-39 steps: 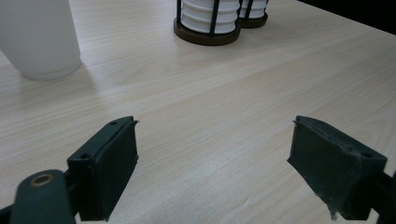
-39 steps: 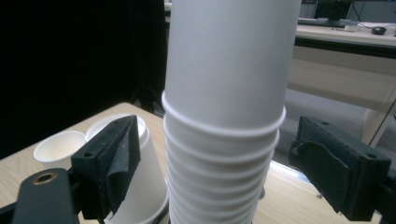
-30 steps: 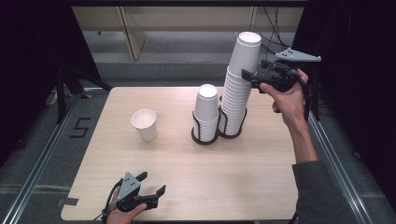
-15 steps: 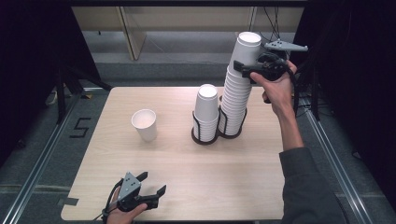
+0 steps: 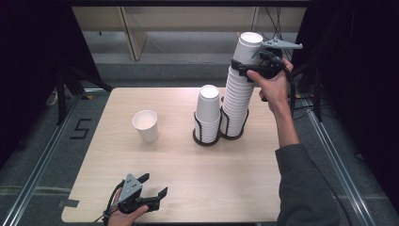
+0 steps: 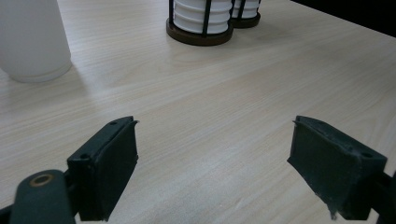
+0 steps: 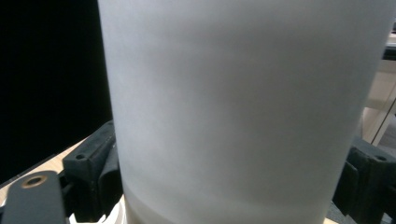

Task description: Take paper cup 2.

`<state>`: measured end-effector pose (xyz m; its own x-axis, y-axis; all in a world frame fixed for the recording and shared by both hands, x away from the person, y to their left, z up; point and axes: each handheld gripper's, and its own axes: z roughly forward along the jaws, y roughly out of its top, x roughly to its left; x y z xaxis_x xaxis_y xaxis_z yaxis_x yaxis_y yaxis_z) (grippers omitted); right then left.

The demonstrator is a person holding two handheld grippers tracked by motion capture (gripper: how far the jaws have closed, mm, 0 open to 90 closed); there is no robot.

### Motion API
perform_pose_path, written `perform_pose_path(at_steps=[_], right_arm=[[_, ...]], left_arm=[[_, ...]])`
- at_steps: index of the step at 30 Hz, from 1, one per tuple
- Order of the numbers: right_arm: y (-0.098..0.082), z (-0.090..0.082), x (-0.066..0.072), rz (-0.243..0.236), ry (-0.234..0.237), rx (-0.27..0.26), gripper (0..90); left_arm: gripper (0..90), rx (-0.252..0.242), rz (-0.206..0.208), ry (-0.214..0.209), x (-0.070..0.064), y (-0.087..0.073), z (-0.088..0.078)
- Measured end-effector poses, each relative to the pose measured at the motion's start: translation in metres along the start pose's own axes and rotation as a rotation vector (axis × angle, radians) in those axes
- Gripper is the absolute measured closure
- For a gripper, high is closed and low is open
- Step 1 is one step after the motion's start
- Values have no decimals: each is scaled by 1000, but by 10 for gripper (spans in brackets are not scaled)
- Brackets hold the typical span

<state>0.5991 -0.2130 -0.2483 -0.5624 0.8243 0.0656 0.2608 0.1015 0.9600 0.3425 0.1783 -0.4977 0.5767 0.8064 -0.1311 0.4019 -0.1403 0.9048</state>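
Our right tool (image 5: 244, 63) sits at the upper right of the high view, its jaws set on either side of the top cup (image 5: 248, 47) of the tall stack (image 5: 236, 99); in the right gripper view that cup (image 7: 243, 107) spans the gap between both jaws (whether they press it we cannot tell). The stack stands in a black holder (image 5: 234, 134) right of centre, beside a shorter stack (image 5: 208, 110). A single cup (image 5: 146, 125) stands left of them. Our left tool (image 5: 153, 188), jaws wide apart, rests low on the worktop (image 5: 188, 179).
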Motion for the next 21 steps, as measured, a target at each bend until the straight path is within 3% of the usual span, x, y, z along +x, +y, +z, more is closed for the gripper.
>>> perform_pose_path(at_steps=[4, 10, 21], right_arm=[[4, -2, 1, 1, 3, 8, 141], [18, -10, 2, 0, 1, -31, 143], [45, -21, 8, -4, -50, -59, 145]], left_arm=[[146, -1, -1, 3, 1, 0, 1], [146, 12, 6, 1, 1, 0, 1], [146, 42, 14, -4, 0, -1, 2]])
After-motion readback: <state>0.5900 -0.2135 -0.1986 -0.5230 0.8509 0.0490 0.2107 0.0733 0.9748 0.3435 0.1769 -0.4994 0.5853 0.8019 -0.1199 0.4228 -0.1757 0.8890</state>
